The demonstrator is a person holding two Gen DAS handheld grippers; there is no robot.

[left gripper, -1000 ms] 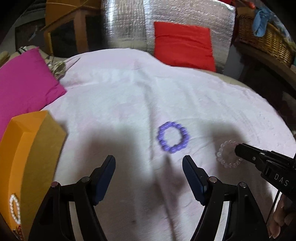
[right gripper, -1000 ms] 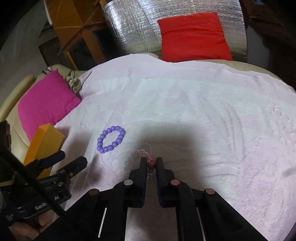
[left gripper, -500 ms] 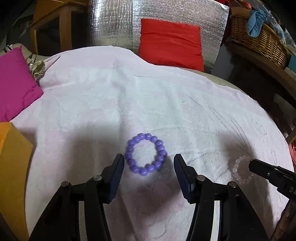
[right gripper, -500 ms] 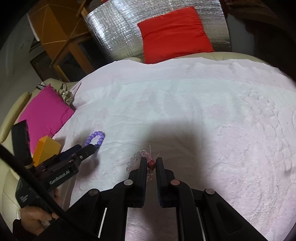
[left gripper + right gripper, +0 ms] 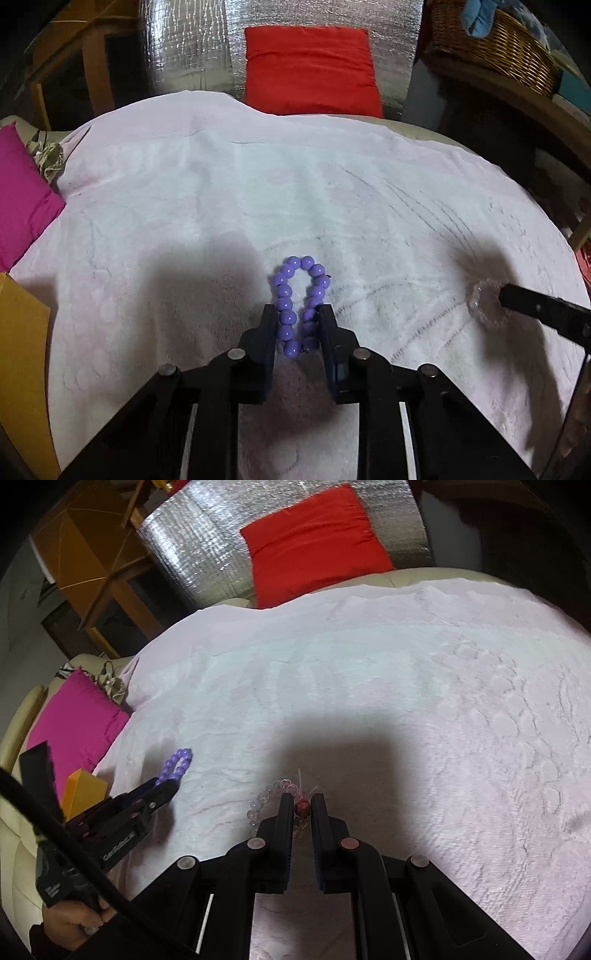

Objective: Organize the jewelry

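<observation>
While wicker basket point(image 5: 495, 48) holds blue cloth point(image 5: 480, 16).

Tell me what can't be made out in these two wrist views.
- Left wrist view: the clear bracelet is blurred, partly behind the right gripper.
- Right wrist view: the purple bracelet is half hidden by the left gripper, whose jaws are closing around it.
- Both views: the orange box is cut off; its contents can't be seen.

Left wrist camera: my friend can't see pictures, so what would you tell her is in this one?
The left gripper is closing its jaws around a purple bead bracelet, squashed into a long loop on a pale pink blanket. At the right edge, the right gripper holds a clear bead bracelet.
</observation>
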